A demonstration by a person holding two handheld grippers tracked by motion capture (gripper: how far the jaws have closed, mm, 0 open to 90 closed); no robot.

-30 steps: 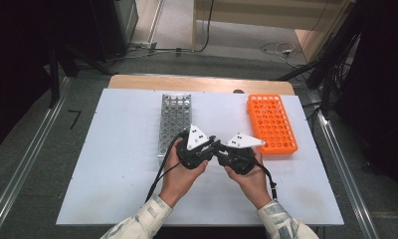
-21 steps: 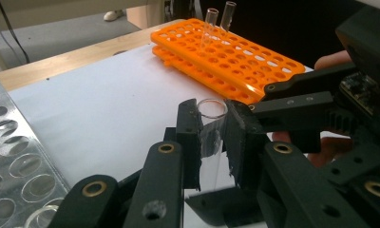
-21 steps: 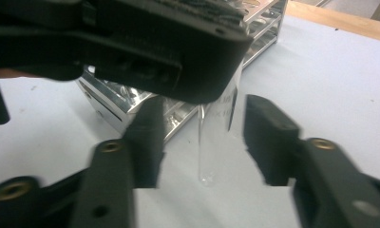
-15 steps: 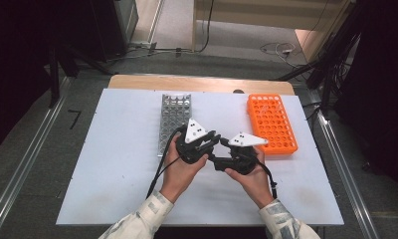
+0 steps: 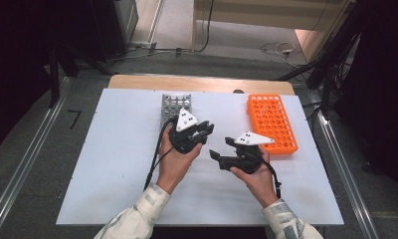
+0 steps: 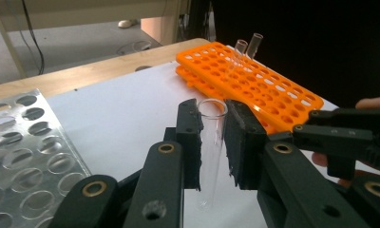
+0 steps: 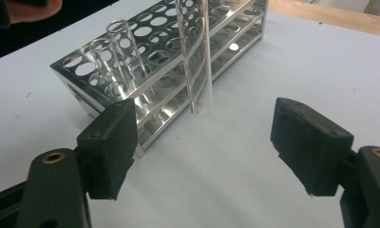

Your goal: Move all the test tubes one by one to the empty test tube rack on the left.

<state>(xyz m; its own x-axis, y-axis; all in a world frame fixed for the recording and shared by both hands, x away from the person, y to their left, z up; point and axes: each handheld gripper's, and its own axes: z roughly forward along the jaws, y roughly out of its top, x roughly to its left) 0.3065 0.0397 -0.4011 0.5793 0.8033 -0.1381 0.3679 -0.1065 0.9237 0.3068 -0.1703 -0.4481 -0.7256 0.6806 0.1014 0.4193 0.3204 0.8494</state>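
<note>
In the left gripper view the left hand-held gripper (image 6: 212, 142) is clamped on a clear glass test tube (image 6: 211, 147), which stands almost upright between the pads; its lower end is partly covered by the black arms. The right hand-held gripper (image 7: 202, 142) has just been opening, and its jaws stand wide apart with nothing between them. In the right gripper view the tube's top is cut off. The steel rack (image 5: 175, 107) is just behind the left hand-held gripper, and the orange rack (image 5: 270, 122) stands at the right on the white desk (image 5: 112, 149).
</note>
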